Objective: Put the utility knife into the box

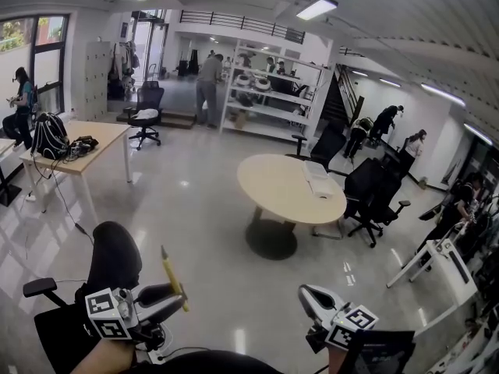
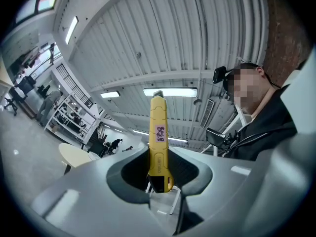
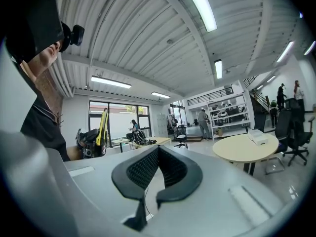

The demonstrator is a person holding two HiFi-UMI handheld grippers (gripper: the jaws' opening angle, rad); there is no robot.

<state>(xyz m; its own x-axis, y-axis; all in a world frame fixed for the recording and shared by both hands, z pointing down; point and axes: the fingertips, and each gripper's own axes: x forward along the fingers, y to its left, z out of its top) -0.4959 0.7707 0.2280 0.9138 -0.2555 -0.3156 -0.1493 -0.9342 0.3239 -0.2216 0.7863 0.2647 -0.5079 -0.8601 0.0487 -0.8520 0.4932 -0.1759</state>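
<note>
"Was there room in front?"

"Yes. The shiny floor (image 1: 195, 209) was open from right in front up to the round table (image 1: 273, 181)."

"What stood in the way?"

"A black chair (image 1: 115, 259) sat close on the left. More black chairs (image 1: 374, 197) crowded the table's right side. A white desk (image 1: 452, 259) stood far right, and a wooden desk (image 1: 101, 135) far left."

"And the table top?"

"Mostly bare. Only a white box (image 1: 318, 179) lay near its right edge."

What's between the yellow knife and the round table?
Just bare shiny floor lies between the knife and the round table, as the head view shows.
</note>
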